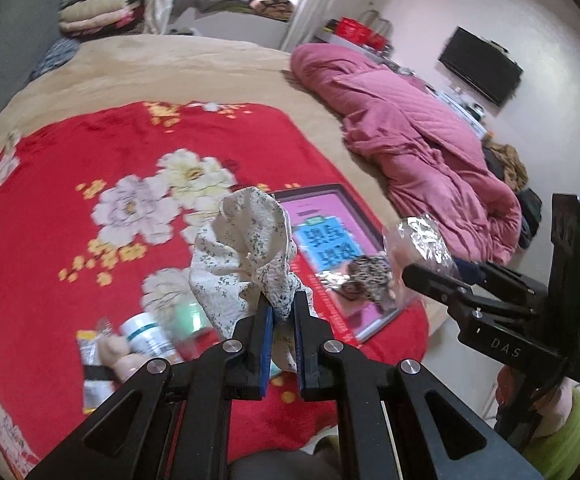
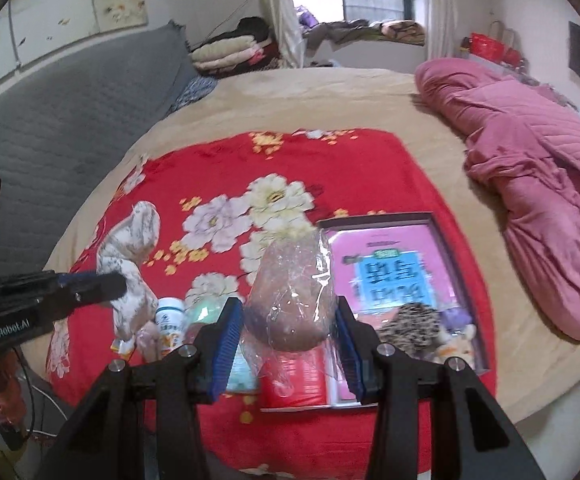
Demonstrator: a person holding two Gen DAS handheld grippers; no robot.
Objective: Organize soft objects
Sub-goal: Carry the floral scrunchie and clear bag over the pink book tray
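- The left tool points steeply down at the bed, its jaws drawn nearly together and pinching a cream floral cloth, which stands up in a twisted bunch above the fingertips, lifted clear of the red blanket.
- The right tool also tilts down, its blue pads set moderately apart and pressed on either side of a brownish soft item in a clear plastic bag, held off the blanket.
- In the left wrist view the right tool sits to the right, gripped by a hand in a green sleeve.
- Just beneath the tools, at the near edge of the blanket, lie a white bottle, a red can and small packets, blurred.
- To the right lies a pink box, with a speckled plush toy resting on its near part.
- The blanket covers the middle of a tan bed.
- A pink quilted robe lies bunched along the bed's right side.
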